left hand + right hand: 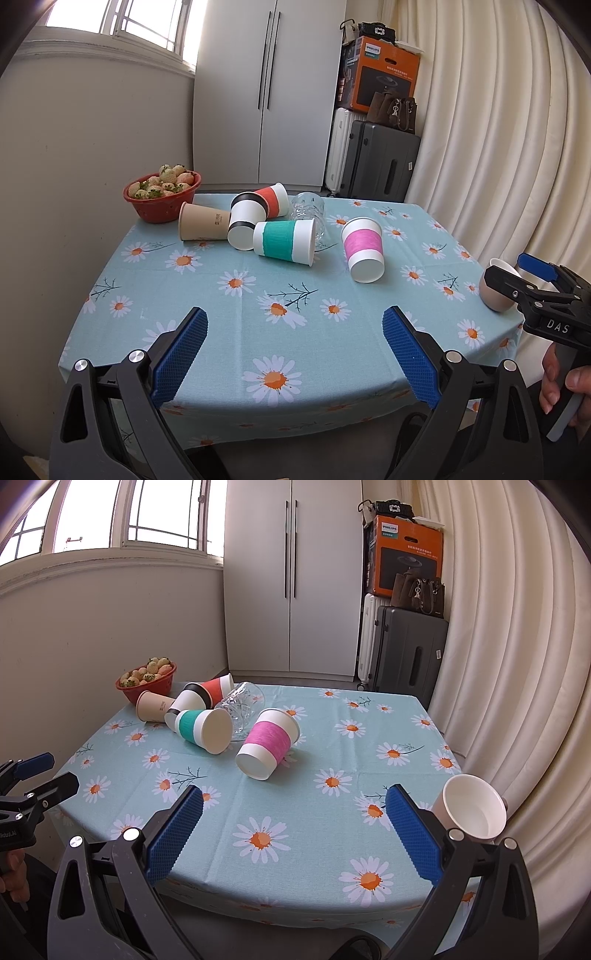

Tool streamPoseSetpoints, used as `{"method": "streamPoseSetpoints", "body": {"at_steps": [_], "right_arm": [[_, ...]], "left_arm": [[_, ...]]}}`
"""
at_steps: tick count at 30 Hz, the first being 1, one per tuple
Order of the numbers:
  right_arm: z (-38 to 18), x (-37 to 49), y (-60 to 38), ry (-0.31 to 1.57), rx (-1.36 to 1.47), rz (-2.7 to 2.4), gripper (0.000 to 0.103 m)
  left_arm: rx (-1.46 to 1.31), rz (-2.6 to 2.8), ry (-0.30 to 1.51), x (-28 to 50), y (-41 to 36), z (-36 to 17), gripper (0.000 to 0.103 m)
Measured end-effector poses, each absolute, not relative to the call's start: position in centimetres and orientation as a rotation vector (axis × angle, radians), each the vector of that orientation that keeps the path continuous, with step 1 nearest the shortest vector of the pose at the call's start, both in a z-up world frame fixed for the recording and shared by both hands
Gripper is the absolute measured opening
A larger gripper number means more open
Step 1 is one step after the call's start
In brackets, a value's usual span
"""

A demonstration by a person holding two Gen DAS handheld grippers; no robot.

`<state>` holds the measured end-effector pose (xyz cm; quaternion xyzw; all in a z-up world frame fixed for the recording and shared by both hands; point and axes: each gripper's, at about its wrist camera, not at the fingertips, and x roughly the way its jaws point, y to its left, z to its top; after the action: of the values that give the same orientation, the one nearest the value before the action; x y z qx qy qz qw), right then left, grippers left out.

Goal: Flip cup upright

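Observation:
Several paper cups lie on their sides on the daisy tablecloth (236, 317): a pink-banded cup (362, 249) (269, 743), a teal-banded cup (285, 242) (202, 729), a black-banded cup (245, 220), a red-banded cup (272, 199), a plain brown cup (201, 221) and a clear glass (309, 212) (242, 705). A tan cup (471, 808) (496, 286) stands upright near the right edge. My left gripper (295, 345) is open and empty over the front edge. My right gripper (293, 821) is open and empty, with the tan cup just outside its right finger.
A red bowl of strawberries (162, 195) stands at the far left corner. A wall runs along the left, curtains (517, 664) along the right. A white cabinet (293, 579), suitcases and a box stand behind the table.

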<state>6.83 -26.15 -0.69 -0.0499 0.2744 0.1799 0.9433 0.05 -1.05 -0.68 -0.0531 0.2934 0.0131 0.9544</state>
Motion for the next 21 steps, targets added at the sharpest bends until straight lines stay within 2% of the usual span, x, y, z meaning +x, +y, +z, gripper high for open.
{"method": "streamPoseSetpoints", "body": {"at_steps": [12, 21], "right_arm": [[-1.6, 10.5, -24.9, 0.68, -0.07, 0.419, 0.098], [-1.5, 17.6, -22.4, 0.822, 0.032, 0.507, 0.097]], "left_arm": [[-0.203, -0.053, 0.673, 2.6, 0.8, -0.5, 0.093], [-0.267, -0.182, 0.732, 7.1, 1.7, 0.3, 0.093]]}}
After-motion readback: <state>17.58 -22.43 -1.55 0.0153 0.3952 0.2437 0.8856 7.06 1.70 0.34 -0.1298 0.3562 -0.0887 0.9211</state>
